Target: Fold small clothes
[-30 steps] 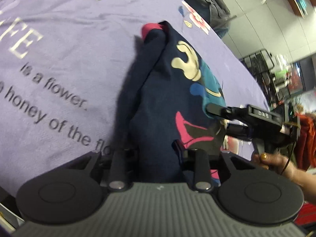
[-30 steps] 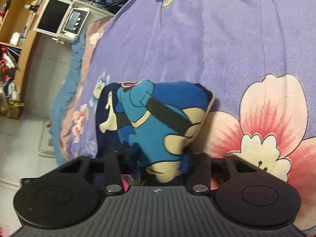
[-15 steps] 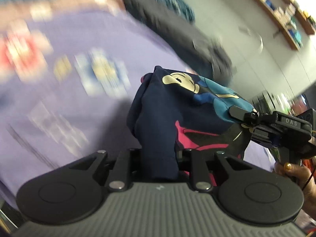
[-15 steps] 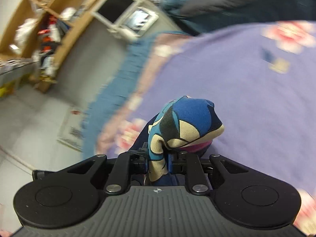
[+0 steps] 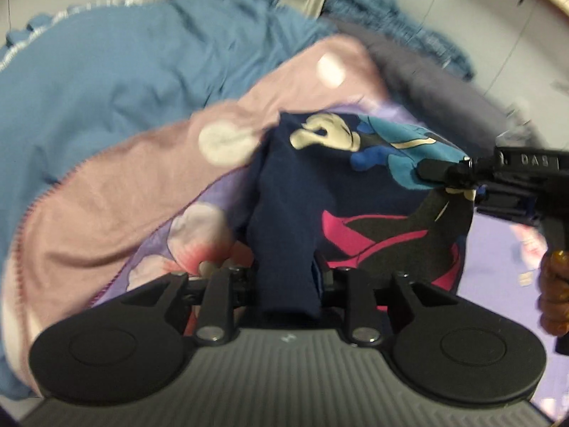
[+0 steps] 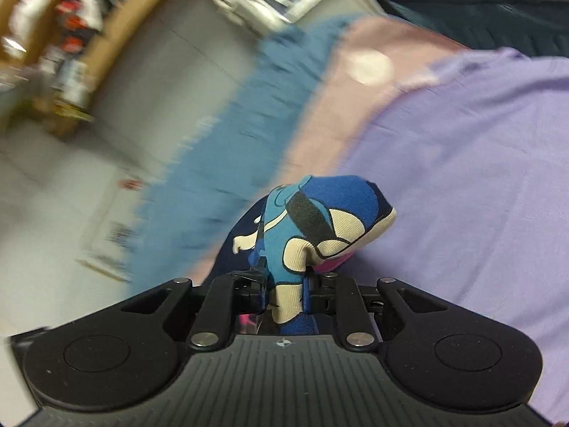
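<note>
A small navy garment (image 5: 355,195) with a cartoon print in blue, cream and pink hangs lifted between my two grippers above the purple bed cover (image 6: 462,178). My left gripper (image 5: 286,274) pinches a navy fold of it; its jaws are opening slightly with the cloth still pressed between them. In the left wrist view my right gripper (image 5: 437,174) bites the blue printed edge at the right. In the right wrist view the right gripper (image 6: 286,284) is shut on a bunched blue and cream fold of the garment (image 6: 320,220).
A pink blanket (image 5: 142,185) and a blue blanket (image 5: 106,71) lie bunched at the bed's far edge, with dark grey cloth (image 5: 426,78) beside them. A hand (image 5: 554,295) holds the right gripper's handle. A wooden shelf (image 6: 53,35) and bare floor lie beyond the bed.
The right gripper shut on the garment's printed edge. Both grippers lifted it off the purple cover and swung it toward the bed's blanket end.
</note>
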